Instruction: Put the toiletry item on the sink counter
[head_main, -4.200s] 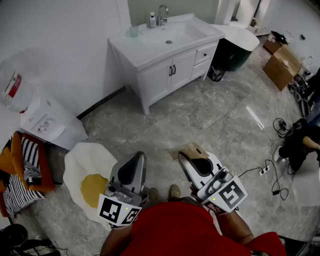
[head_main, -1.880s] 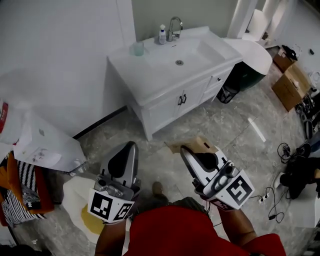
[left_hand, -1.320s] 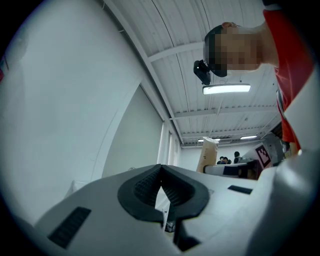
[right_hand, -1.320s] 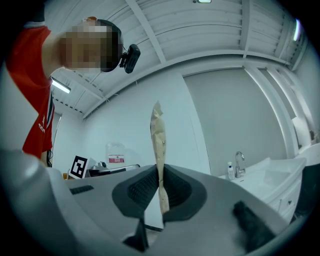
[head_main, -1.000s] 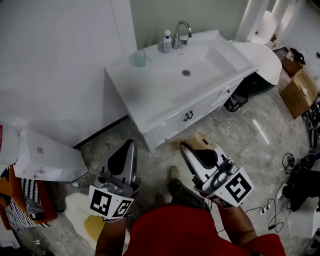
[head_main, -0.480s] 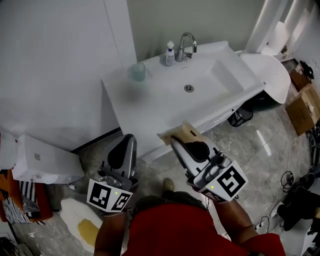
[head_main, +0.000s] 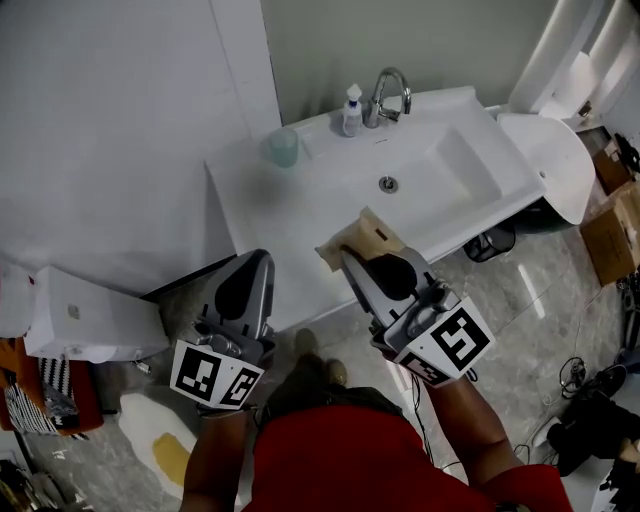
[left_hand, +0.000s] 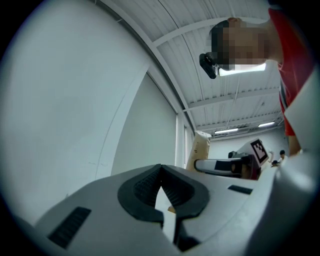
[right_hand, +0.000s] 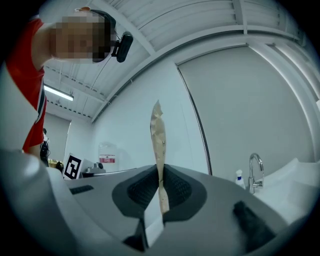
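Tools: two are showing, left tool (head_main: 256, 264) and right tool (head_main: 351, 262).
Tan packet (head_main: 358, 238): one is showing.
Bench (head_main: 260, 215) is carrying one cup (head_main: 283, 148) near its back left corner, and one pump bottle (head_main: 352, 110) and one faucet (head_main: 392, 92) along its back edge.
Basin (head_main: 445, 170): one, and it is showing one drain (head_main: 388, 184).
Shoes (head_main: 307, 345): two are showing on the floor.

The lower end of the brown packet (head_main: 362, 237) is hidden between the jaws of the right gripper (head_main: 352, 258) at the frame's centre, and its print is too small to read. The label on the small bottle (head_main: 352, 108) at upper centre is likewise illegible. A cardboard box (head_main: 622, 228) is cut off by the right edge.
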